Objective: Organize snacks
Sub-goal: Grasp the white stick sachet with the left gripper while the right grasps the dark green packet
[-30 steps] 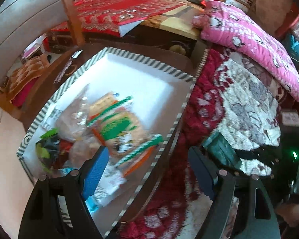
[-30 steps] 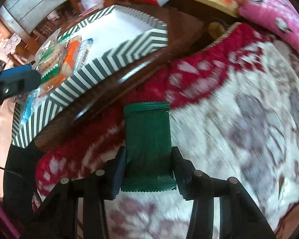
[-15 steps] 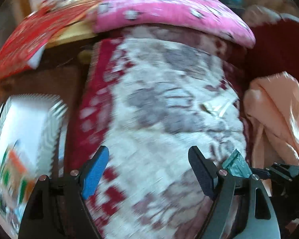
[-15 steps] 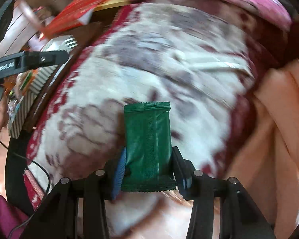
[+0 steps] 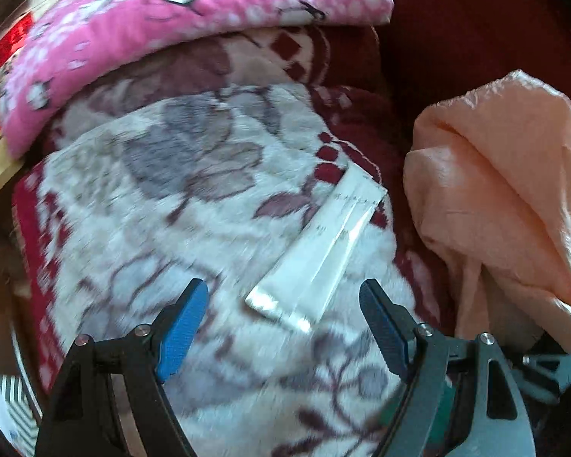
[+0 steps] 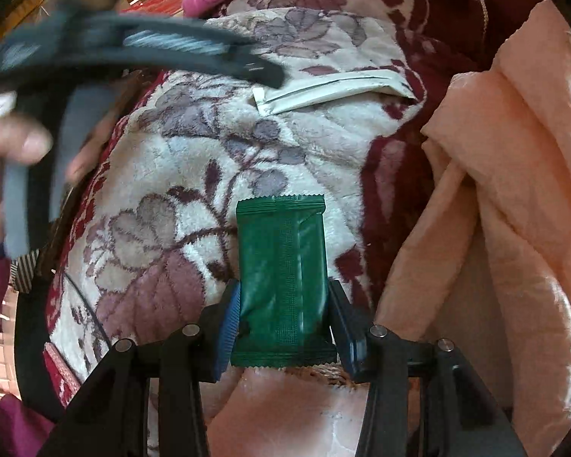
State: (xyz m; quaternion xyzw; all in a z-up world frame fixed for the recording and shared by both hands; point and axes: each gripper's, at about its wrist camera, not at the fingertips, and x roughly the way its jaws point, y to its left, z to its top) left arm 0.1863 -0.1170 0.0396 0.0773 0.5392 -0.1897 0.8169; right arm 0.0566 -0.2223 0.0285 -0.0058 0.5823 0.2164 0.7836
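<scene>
My right gripper (image 6: 283, 318) is shut on a green snack packet (image 6: 281, 278), gripping its two long sides above a flowered blanket (image 6: 179, 198). A white snack packet (image 5: 319, 251) lies flat on that blanket (image 5: 152, 209), just ahead of my left gripper (image 5: 283, 323), which stands open with nothing between its fingers. The same white packet (image 6: 331, 89) shows farther up in the right wrist view, with the left gripper's blurred body (image 6: 95, 49) and a hand (image 6: 15, 144) at upper left.
A pink pillow (image 5: 163, 23) lies beyond the blanket. Peach cloth (image 5: 506, 205) is bunched at the right. A corner of the striped tray (image 5: 7, 403) shows at lower left. Dark red fabric (image 5: 456, 19) fills the upper right.
Both grippers have swung away from the striped tray of snacks to the blanket. The left gripper now hovers over the white packet. The right one still holds the green packet.
</scene>
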